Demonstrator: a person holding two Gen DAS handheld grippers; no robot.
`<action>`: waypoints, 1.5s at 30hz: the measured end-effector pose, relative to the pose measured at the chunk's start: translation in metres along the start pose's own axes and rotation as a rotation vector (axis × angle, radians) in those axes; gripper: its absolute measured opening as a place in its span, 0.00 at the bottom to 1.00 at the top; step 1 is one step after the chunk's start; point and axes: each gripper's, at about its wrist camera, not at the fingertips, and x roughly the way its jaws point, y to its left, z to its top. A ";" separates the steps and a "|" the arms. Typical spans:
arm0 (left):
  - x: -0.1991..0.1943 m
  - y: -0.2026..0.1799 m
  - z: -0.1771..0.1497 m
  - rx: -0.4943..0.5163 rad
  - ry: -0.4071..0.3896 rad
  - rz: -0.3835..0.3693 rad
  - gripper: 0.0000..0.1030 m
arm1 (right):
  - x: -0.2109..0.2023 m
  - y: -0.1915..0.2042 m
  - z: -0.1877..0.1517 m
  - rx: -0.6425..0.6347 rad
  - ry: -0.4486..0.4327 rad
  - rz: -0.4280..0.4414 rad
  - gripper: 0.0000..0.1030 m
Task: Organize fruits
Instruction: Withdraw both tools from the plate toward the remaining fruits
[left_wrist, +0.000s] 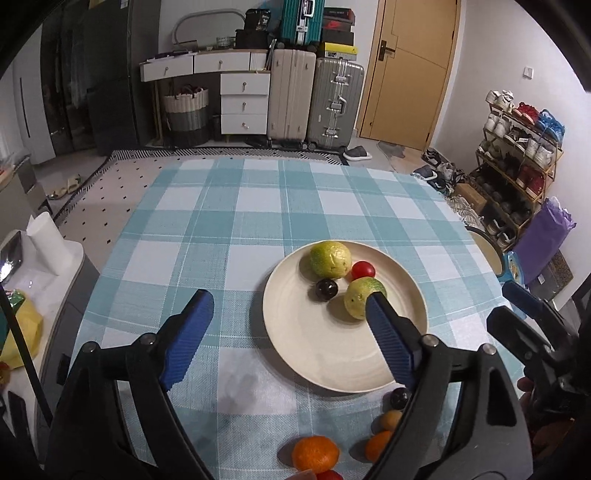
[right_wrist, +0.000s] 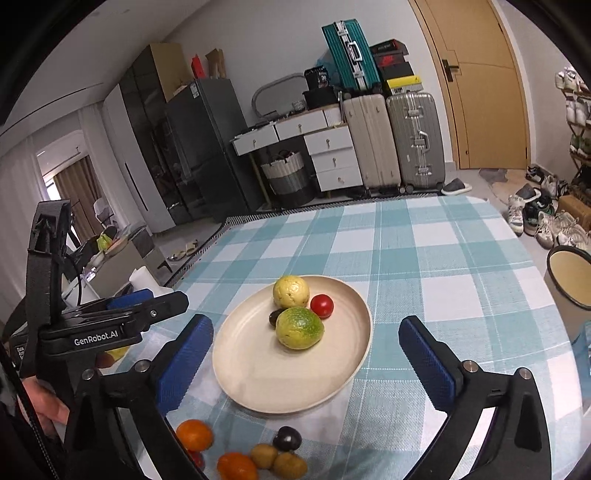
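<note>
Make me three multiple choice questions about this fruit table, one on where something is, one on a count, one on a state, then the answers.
1. Where is the red tomato?
A. on the plate
B. on the tablecloth
C. in the right tool

2. How many fruits lie on the plate?
A. two
B. four
C. six

3. What is the right tool doing?
A. gripping an orange
B. shut, empty
C. open, empty

Answers:
1 A, it sits beside the two green-yellow fruits on the plate.
2 B, two green-yellow, one red, one dark.
3 C, its blue fingers stand wide apart with nothing held.
</note>
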 end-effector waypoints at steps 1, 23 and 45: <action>-0.002 -0.001 0.000 0.004 -0.005 0.003 0.83 | -0.005 0.002 -0.001 -0.002 -0.012 0.002 1.00; -0.064 -0.007 -0.054 0.029 -0.045 0.008 0.99 | -0.071 0.027 -0.037 -0.072 -0.112 0.004 1.00; -0.049 0.008 -0.131 0.010 0.094 -0.030 0.99 | -0.085 0.043 -0.086 -0.129 -0.041 -0.031 1.00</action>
